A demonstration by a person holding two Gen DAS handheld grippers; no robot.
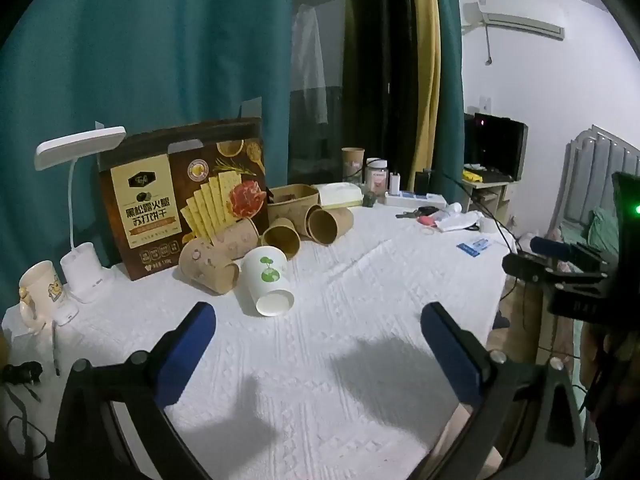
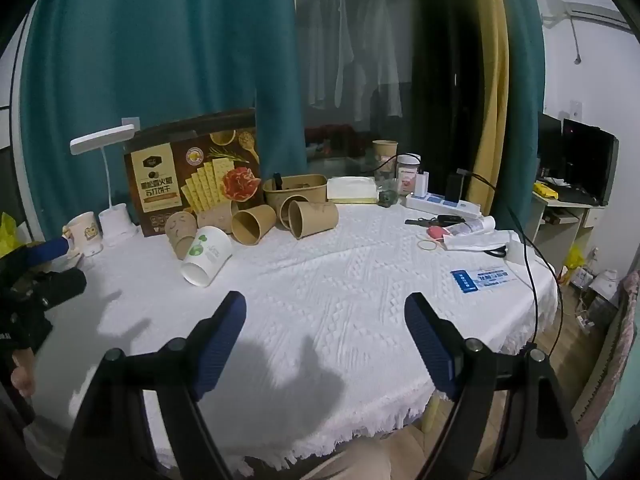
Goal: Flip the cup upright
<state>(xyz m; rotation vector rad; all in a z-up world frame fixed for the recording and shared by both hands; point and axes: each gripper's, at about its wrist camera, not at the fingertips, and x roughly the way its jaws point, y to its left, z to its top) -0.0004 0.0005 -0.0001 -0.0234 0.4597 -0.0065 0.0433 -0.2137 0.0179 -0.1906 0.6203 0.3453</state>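
Note:
A white paper cup with a green sprout print (image 1: 267, 282) lies on its side on the white tablecloth, mouth toward me; it also shows in the right wrist view (image 2: 206, 255). Several brown paper cups (image 1: 208, 265) lie tipped over behind it, also in the right wrist view (image 2: 253, 224). My left gripper (image 1: 318, 320) is open and empty, a little short of the white cup. My right gripper (image 2: 325, 312) is open and empty over the tablecloth, right of the white cup. The right gripper shows at the right edge of the left wrist view (image 1: 560, 260).
A cracker box (image 1: 182, 196) stands behind the cups, with a desk lamp (image 1: 80, 216) and a mug (image 1: 42, 296) at the left. A brown bowl (image 2: 296, 190), jar (image 2: 408, 174), power strip (image 2: 440, 204), keys and papers sit at the back right. The table edge (image 2: 520, 340) is at right.

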